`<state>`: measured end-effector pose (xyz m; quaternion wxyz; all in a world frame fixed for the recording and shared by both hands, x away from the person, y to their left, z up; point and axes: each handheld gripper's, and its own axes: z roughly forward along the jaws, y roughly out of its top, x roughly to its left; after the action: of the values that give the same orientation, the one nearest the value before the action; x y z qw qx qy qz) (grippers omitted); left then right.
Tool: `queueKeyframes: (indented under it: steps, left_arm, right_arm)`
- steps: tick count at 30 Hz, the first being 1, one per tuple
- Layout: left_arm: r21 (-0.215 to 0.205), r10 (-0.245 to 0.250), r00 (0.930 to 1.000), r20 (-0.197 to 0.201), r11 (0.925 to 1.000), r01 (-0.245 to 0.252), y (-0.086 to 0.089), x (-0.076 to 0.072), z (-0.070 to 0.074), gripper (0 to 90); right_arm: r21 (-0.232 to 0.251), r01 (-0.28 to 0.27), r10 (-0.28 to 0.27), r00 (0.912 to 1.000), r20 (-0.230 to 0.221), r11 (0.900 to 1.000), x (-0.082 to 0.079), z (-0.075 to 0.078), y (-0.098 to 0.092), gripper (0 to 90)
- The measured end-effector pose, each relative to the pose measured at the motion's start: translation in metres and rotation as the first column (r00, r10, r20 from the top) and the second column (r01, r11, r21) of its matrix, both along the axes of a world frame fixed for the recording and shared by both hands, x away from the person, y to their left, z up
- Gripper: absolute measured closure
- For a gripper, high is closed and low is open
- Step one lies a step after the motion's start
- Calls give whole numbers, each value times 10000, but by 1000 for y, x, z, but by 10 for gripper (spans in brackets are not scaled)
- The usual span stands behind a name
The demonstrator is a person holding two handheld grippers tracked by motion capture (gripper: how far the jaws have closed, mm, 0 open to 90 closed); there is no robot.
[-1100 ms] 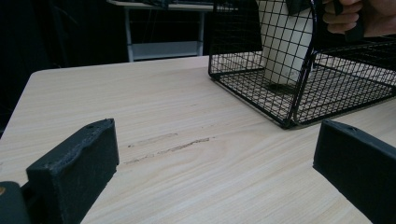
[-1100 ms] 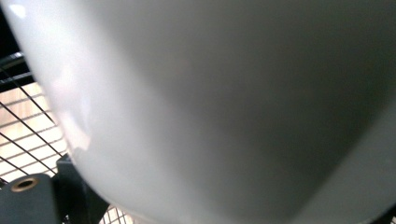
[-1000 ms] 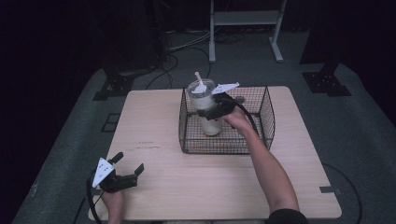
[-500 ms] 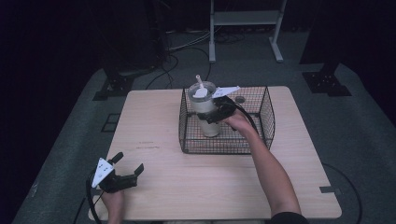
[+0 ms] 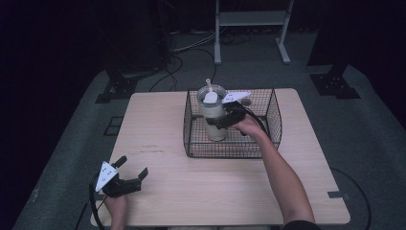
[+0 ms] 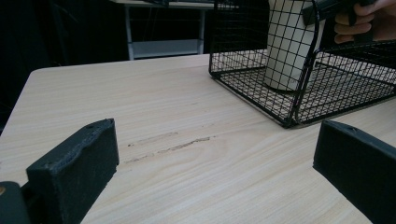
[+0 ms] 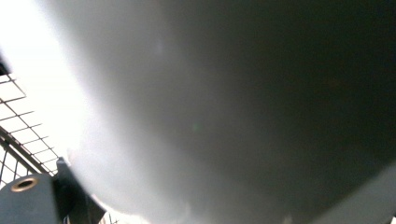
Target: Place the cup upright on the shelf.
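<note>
Left claw (image 5: pixel 130 174) at lower left of the high view, jaws spread wide and empty over the pale bench (image 5: pixel 201 191), right claw (image 5: pixel 221 120) at upper centre clamped on a white tumbler (image 5: pixel 213 115) with straw, upright inside the black wire basket (image 5: pixel 268 139)

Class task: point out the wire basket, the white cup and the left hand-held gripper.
wire basket (image 5: pixel 274 111), high view, on its right wall.
white cup (image 5: pixel 214 123), high view, on its side, mid-height.
left hand-held gripper (image 5: pixel 130 166), high view, midway between its open jaws.
</note>
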<state>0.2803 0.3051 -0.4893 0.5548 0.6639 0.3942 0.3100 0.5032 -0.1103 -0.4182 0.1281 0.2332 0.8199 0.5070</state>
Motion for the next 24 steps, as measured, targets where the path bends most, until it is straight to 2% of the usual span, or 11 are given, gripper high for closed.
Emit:
queueKeyframes:
  steps: [10, 22, 24]
  left_arm:
    - [52, 17, 10000, 5, 10000, -17, 0, 1, 0, 0]
    - [19, -25, 10000, 15, 10000, 25, 0, 0, 0, 0]
    - [10, -15, 10000, 12, 10000, 15, 0, 0, 0, 0]
  right_arm:
    - [143, 79, -79, 10000, 16, 9999, -4, -2, -10, 84]
    - [-224, 228, -230, 9997, -91, 9995, -9, 1, -14, 85]
    - [-142, 259, -261, 9996, -92, 9996, -10, 0, -17, 85]
